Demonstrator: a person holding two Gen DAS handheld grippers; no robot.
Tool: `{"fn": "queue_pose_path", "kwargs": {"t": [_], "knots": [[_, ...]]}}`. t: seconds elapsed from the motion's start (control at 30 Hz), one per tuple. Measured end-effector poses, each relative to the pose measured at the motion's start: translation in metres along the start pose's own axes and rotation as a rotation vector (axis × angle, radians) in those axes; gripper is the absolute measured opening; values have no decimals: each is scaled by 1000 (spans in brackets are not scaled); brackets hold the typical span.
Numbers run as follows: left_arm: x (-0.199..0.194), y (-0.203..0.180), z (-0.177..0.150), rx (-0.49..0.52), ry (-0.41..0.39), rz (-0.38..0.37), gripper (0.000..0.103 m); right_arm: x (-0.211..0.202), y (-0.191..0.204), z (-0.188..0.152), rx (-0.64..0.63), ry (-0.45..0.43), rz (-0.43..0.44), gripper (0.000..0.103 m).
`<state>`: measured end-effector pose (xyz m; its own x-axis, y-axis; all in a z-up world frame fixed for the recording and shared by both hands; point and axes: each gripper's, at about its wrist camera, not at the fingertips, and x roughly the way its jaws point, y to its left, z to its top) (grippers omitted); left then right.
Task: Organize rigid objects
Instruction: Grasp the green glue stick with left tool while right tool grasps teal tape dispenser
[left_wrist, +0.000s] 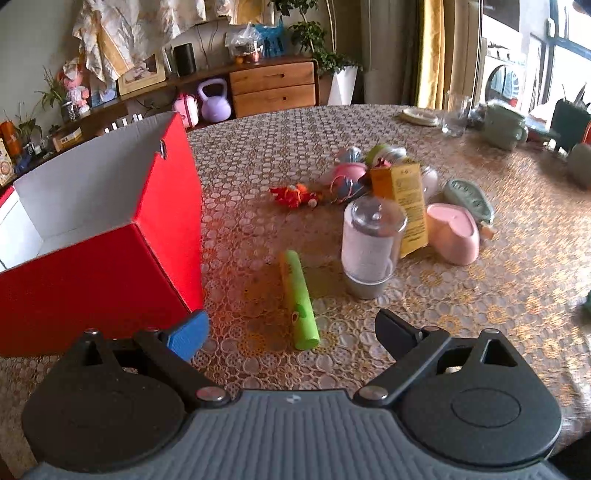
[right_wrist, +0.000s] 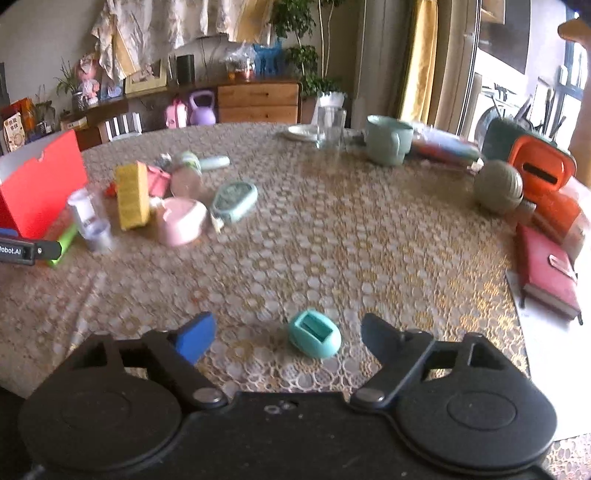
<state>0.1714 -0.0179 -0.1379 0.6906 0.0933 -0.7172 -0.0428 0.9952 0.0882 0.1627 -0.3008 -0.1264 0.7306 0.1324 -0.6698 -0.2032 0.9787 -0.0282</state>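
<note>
While the round table (left_wrist: 461, 295) under its lace-patterned cover is carrying everything, the red box (left_wrist: 96, 280) is standing open-topped at its left edge, and only white inner walls are showing; its floor is lying out of sight, so what it is holding cannot be told. Next in size, a loose cluster is sitting mid-table: a yellow carton (left_wrist: 404, 199) standing upright, a pink heart-shaped dish (left_wrist: 453, 232) just beside it, and a clear-capped canister (left_wrist: 369, 247) in front, apparently enclosing a white roll. The canister is looking light but top-heavy and slick on its plastic dome, so gripping low on the grey base is probably safer. Nearer still, the green tube (left_wrist: 299, 299) is lying flat between the box and the canister, directly ahead of the left gripper (left_wrist: 291, 330), whose fingers are spreading wide with nothing between them. The tube is looking stiff, light and smooth, likely to roll; pinching it across the middle of its length is seeming the surest hold. Smallest, a teal egg-shaped holder (right_wrist: 314, 334) is resting on the cloth just ahead of the right gripper (right_wrist: 288, 334), also gaping wide and empty. It is appearing hard and rounded, its open slot empty, so squeezing its flatter sides should be keeping it from squirting out.
</note>
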Motion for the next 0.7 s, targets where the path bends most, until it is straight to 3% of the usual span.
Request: {"fn": "queue_pose_path", "kwargs": {"t": [0.1, 0.23, 0.4, 0.7], "knots": [[8, -3, 0, 14, -4, 13, 88, 8, -4, -3, 8, 16, 1, 76], [20, -3, 0, 0, 35, 14, 61, 13, -6, -6, 8, 25, 7, 69], [24, -1, 1, -26, 39, -7, 54, 17, -11, -5, 37, 31, 9, 59], [26, 2, 6, -64, 49, -49, 18, 23, -13, -4, 47, 38, -22, 39]]}}
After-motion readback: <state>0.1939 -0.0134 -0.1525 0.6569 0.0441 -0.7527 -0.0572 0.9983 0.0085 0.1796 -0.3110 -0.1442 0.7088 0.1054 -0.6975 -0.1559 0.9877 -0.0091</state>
